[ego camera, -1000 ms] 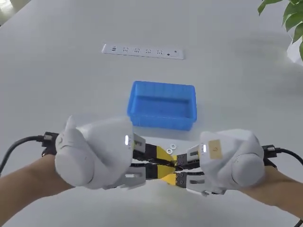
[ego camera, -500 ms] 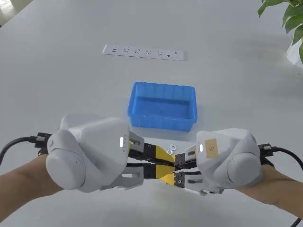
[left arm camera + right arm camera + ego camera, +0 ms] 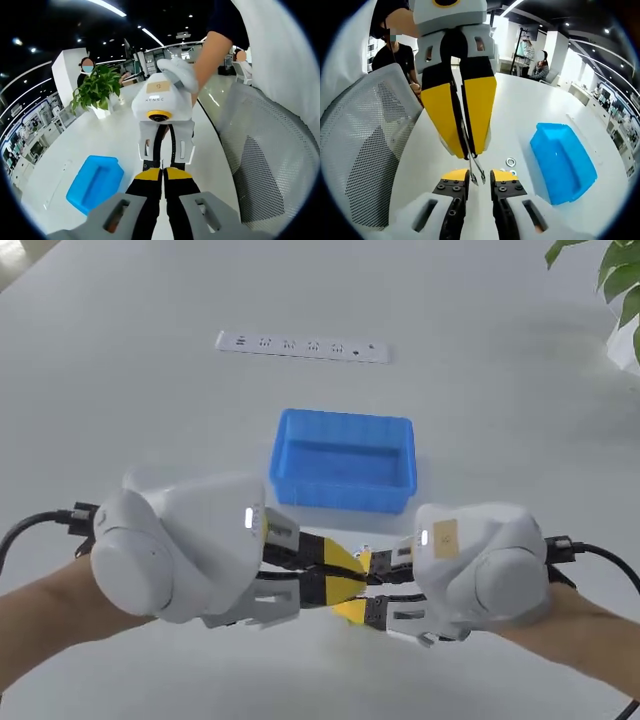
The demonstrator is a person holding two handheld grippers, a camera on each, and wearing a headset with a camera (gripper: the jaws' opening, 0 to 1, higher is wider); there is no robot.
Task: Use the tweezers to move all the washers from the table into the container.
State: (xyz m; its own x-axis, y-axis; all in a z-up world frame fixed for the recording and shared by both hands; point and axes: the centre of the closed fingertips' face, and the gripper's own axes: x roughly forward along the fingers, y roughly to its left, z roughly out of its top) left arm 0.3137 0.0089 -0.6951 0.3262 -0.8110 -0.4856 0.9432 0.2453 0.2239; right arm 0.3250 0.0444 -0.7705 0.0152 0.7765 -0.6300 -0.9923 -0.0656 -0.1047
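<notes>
The left gripper [image 3: 162,174] has its jaws pressed together on the tweezers [image 3: 474,167], whose tips hang between the parted jaws of the right gripper [image 3: 480,178], which faces it nose to nose. The risk, I judge, is that the thin tweezers twist or slip if the right jaws close off-centre, leaving the tips skewed. The washers [image 3: 510,161] lie on the table [image 3: 150,420] just beyond both grippers, between them and the blue container [image 3: 340,498].
</notes>
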